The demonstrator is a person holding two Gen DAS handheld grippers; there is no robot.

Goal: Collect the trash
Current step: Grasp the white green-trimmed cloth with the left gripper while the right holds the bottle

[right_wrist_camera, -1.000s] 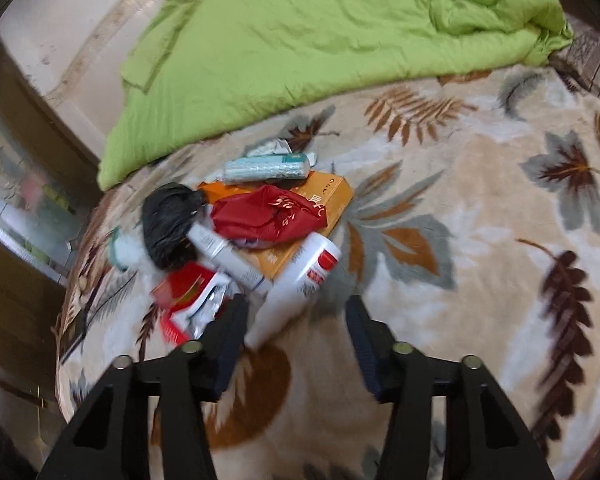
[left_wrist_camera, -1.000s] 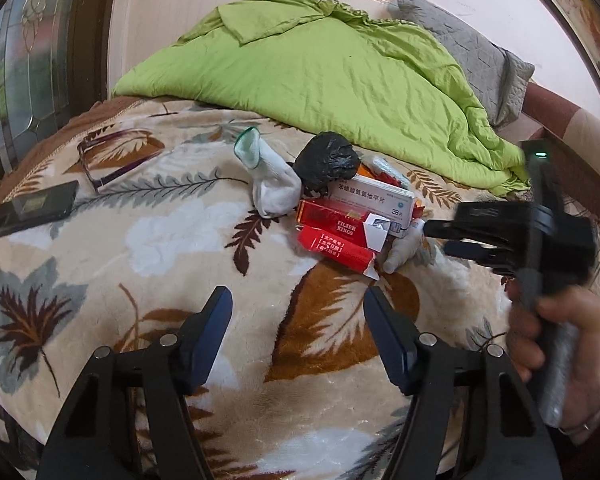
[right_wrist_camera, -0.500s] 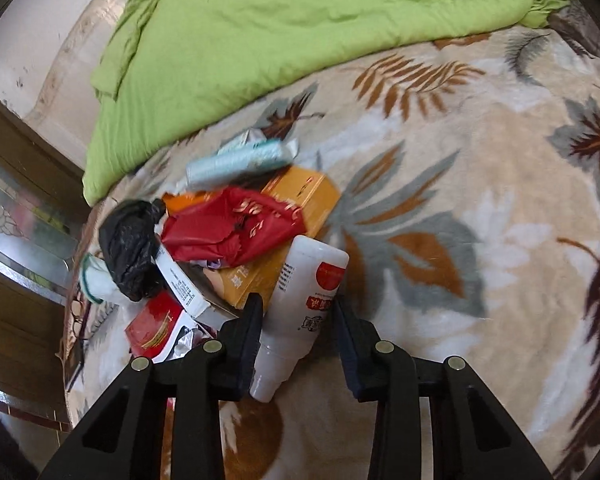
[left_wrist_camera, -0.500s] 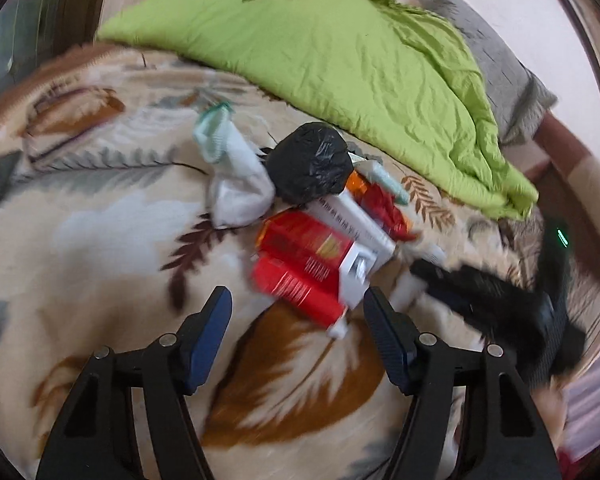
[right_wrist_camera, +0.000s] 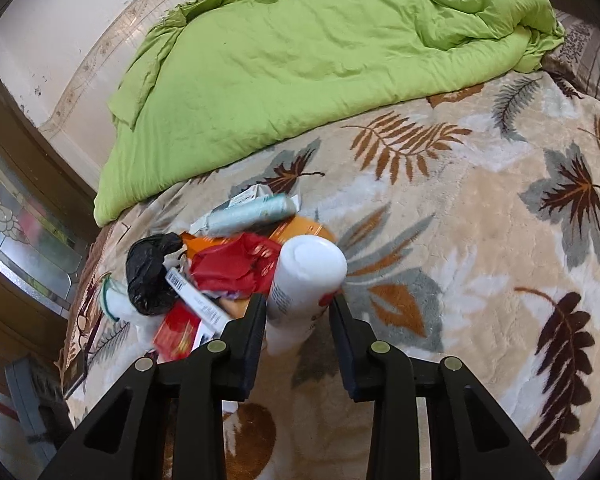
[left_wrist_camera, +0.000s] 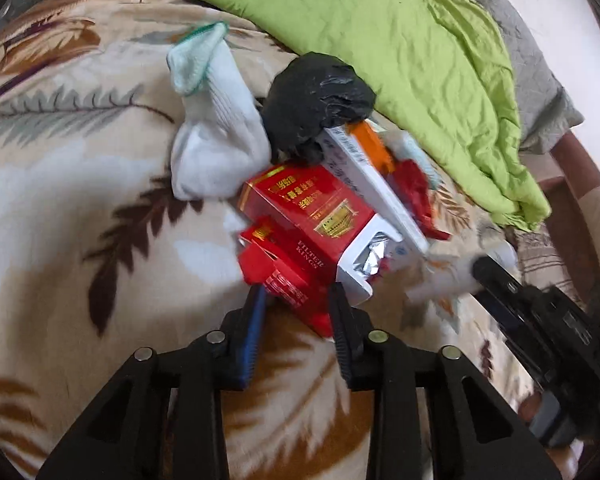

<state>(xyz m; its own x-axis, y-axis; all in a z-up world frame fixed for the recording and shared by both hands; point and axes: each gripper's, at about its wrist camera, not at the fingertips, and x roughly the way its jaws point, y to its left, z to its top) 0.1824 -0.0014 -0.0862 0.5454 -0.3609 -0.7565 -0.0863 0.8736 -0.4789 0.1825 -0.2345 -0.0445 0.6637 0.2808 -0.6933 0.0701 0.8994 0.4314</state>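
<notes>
A trash pile lies on the leaf-patterned blanket [left_wrist_camera: 80, 240]. My left gripper [left_wrist_camera: 296, 300] has its jaws closing on the lower red cigarette pack [left_wrist_camera: 280, 276], both pads against its sides. A second red pack [left_wrist_camera: 316, 216], a white box [left_wrist_camera: 372, 176], a black bag [left_wrist_camera: 316, 100] and a white sock [left_wrist_camera: 216, 140] lie just beyond. My right gripper [right_wrist_camera: 298, 308] is closing on a white bottle [right_wrist_camera: 308, 272], which is tilted with its base up. The right gripper [left_wrist_camera: 484, 276] also shows at the right of the left wrist view.
A red plastic bag [right_wrist_camera: 232, 264], an orange box [right_wrist_camera: 300, 228], a pale green tube [right_wrist_camera: 252, 212] and the black bag [right_wrist_camera: 148, 276] crowd the pile left of the bottle. A green quilt [right_wrist_camera: 320, 60] covers the far side of the bed. Bare blanket [right_wrist_camera: 500, 260] stretches to the right.
My left gripper moved in to the pile and its jaws narrowed around the lower red pack. The right gripper's jaws closed on the white bottle, whose base has tipped up.
</notes>
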